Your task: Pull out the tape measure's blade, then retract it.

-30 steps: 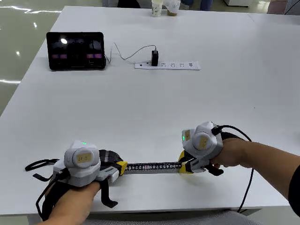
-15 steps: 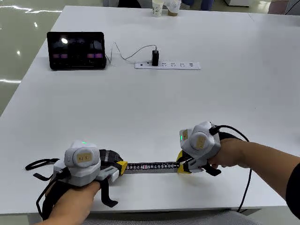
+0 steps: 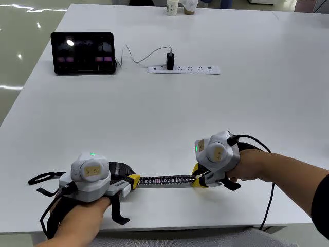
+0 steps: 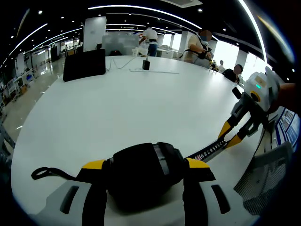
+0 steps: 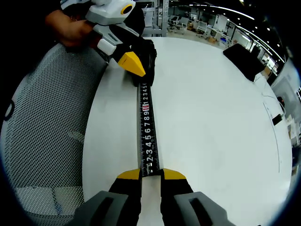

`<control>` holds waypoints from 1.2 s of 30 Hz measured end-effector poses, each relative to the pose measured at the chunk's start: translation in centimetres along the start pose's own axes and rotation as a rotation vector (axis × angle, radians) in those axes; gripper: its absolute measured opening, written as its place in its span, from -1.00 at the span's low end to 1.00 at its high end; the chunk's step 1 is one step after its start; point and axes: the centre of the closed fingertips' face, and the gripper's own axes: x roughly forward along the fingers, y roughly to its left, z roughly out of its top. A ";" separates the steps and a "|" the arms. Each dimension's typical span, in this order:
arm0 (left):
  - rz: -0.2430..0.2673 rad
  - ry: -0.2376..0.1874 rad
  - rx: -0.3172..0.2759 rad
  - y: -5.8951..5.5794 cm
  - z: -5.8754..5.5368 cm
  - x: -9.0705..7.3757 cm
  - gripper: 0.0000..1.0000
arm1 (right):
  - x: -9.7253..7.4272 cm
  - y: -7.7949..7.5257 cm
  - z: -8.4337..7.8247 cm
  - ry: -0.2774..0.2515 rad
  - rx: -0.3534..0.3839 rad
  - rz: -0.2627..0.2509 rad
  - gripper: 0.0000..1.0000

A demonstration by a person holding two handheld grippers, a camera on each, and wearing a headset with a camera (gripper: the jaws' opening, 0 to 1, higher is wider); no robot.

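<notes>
Tape measure [image 4: 141,181]: black case within left gripper [image 4: 146,165] jaws; numbered blade [image 5: 146,127] tip between right gripper [image 5: 151,174] jaws

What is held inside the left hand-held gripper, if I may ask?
The left hand-held gripper holds the black tape measure case between its jaws; the case's underside is covered.

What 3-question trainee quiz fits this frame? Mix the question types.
1. True or false: the right gripper pinches the blade at its end.
2. The left gripper holds: A) the case B) a cup C) a charger.
3. Fill in: a dark ___ stands at the table's far left.
Key: 1 true; 2 A; 3 tablet.
</notes>
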 end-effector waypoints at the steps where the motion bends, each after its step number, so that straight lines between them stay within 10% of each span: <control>1: 0.000 0.000 -0.001 0.0 0.0 0.0 0.21 | 0.0 0.0 0.0 -0.001 0.002 0.000 -0.77; 36: 0.000 0.000 -0.001 0.0 0.0 0.0 0.21 | 0.5 0.0 1.1 -0.005 -0.002 0.004 -0.77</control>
